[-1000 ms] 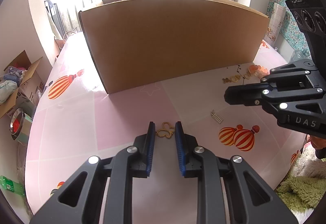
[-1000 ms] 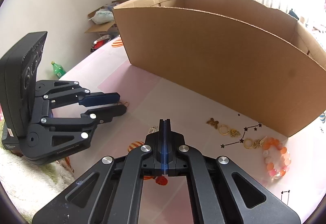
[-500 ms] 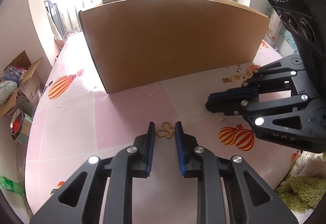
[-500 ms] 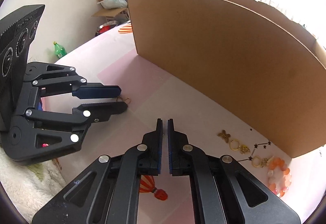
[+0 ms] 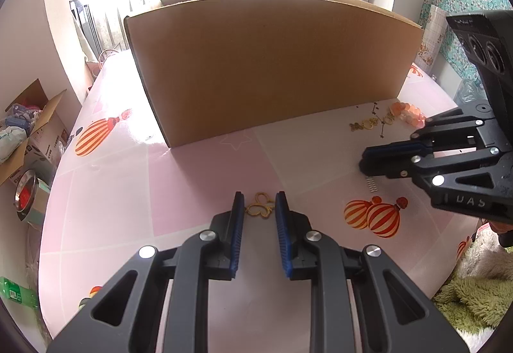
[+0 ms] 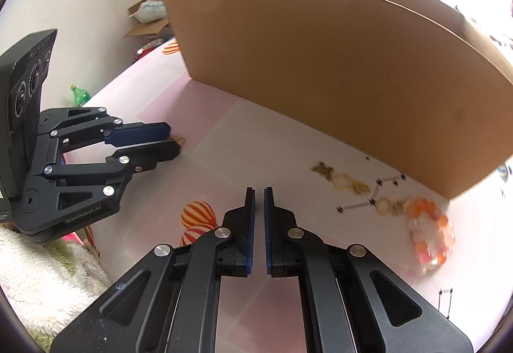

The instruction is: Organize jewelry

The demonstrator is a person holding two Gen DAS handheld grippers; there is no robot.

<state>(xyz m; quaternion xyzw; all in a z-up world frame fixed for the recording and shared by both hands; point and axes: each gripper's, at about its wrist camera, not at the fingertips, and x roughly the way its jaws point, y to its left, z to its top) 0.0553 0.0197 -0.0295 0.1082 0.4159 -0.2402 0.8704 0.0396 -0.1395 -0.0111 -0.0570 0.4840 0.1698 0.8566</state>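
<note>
A gold butterfly pendant (image 5: 259, 208) lies on the pink tablecloth (image 5: 198, 186), pinched between the blue pads of my left gripper (image 5: 259, 203). From the right wrist view, only a gold loop of that pendant (image 6: 180, 139) pokes out past the left gripper (image 6: 173, 141). My right gripper (image 6: 259, 192) hovers over the cloth, all but shut, with a thin slit between its pads and nothing in it. In the left wrist view the right gripper (image 5: 364, 160) points at a small silver comb-like piece (image 5: 371, 184). Gold charms (image 6: 341, 179) and an orange bead bracelet (image 6: 431, 234) lie to its right.
A large open cardboard box (image 5: 263, 64) stands across the back of the table. A fluffy green and white blanket (image 5: 471, 295) lies at the near right edge. A floor box (image 5: 29, 134), a metal bowl (image 5: 25, 195) and a green bottle (image 6: 78, 96) sit off the table's left side.
The right gripper swung towards the silver piece and drew back a little, and its pads parted by a thin slit. The left gripper kept still on the pendant.
</note>
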